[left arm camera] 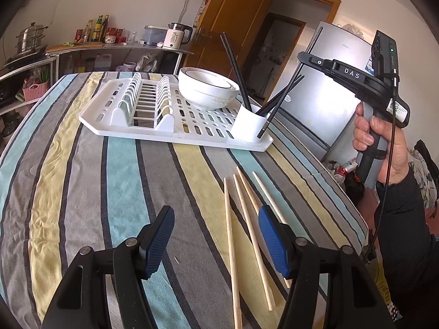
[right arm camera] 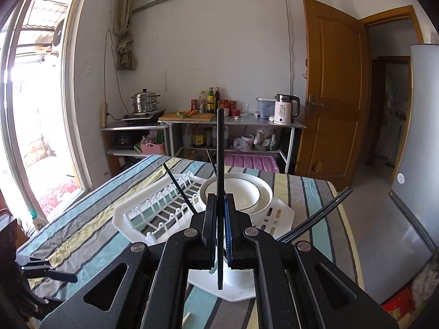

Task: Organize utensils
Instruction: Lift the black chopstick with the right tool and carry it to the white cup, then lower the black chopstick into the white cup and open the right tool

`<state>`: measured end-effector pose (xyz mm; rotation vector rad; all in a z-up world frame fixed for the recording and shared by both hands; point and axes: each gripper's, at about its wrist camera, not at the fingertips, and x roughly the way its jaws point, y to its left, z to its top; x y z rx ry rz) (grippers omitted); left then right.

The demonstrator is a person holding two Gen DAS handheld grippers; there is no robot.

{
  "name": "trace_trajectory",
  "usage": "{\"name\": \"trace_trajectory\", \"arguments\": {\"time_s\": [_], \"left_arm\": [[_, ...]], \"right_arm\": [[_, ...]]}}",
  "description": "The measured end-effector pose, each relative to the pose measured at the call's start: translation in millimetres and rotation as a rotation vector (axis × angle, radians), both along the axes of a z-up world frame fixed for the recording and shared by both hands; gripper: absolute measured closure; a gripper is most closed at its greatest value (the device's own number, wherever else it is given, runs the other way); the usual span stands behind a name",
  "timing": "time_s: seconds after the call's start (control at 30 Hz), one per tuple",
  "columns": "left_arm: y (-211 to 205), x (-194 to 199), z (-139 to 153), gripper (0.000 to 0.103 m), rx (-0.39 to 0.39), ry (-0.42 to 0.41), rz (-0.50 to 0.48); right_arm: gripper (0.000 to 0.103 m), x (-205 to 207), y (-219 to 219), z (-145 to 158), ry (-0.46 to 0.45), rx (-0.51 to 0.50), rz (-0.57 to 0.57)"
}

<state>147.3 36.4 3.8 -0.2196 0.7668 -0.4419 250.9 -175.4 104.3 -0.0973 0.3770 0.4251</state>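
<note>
Though gripped, chopstick foot hidden.

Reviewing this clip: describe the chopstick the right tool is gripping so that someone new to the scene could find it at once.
Start at the white drying rack on the striped tablecloth, then find the white utensil cup at its near corner. The black chopstick stands upright over that cup, clamped in the right tool. The other black chopsticks lean loose in the cup, and the pale wooden chopsticks lie flat on the cloth.

Left wrist view looks low across the worktop; right looks down from close above (both share the drying rack).
</note>
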Motion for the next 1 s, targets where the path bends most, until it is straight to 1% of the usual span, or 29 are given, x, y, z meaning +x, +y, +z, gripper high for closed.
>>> {"name": "trace_trajectory", "arguments": {"time_s": [0.07, 0.23, 0.37, 0.47, 0.57, 0.67, 0.73, 0.83, 0.97, 1.0], "left_arm": [[0.7, 2.4, -1.6, 0.040, 0.002, 0.007, 0.005], [1.5, 2.6, -2.3, 0.040, 0.016, 0.005, 0.005], [3.8, 3.1, -2.6, 0.040, 0.024, 0.003, 0.009], [6.0, 4.9, -3.5, 0.040, 0.023, 0.007, 0.016], [6.9, 7.0, -5.7, 0.040, 0.024, 0.013, 0.020], [6.3, 9.0, -9.0, 0.040, 0.024, 0.023, 0.016], [4.7, 10.8, -11.1, 0.040, 0.025, 0.029, 0.015], [1.9, 12.3, -12.7, 0.040, 0.026, 0.034, 0.011], [-1.6, 13.6, -13.3, 0.040, 0.029, 0.037, 0.009], [-2.8, 14.1, -13.0, 0.040, 0.032, 0.038, 0.008]], "right_arm": [[0.098, -6.6, -2.4, 2.3, -0.036, 0.029, -0.011], [0.098, -16.3, -7.1, 12.2, -0.157, 0.053, -0.071], [0.098, -13.4, -4.7, 14.2, -0.197, 0.057, -0.085], [0.098, -8.7, -3.2, 11.2, -0.207, 0.055, -0.100], [0.098, 0.8, -7.2, 3.0, -0.179, 0.062, -0.116], [0.098, 11.1, -13.3, -9.6, -0.127, 0.077, -0.135], [0.098, 14.6, -18.5, -11.3, -0.113, 0.088, -0.145], [0.097, 24.3, -19.0, -20.2, -0.057, 0.072, -0.168], [0.097, 36.4, -26.4, -34.2, 0.029, 0.087, -0.189], [0.097, 37.1, -29.2, -36.0, 0.030, 0.093, -0.194]]}}
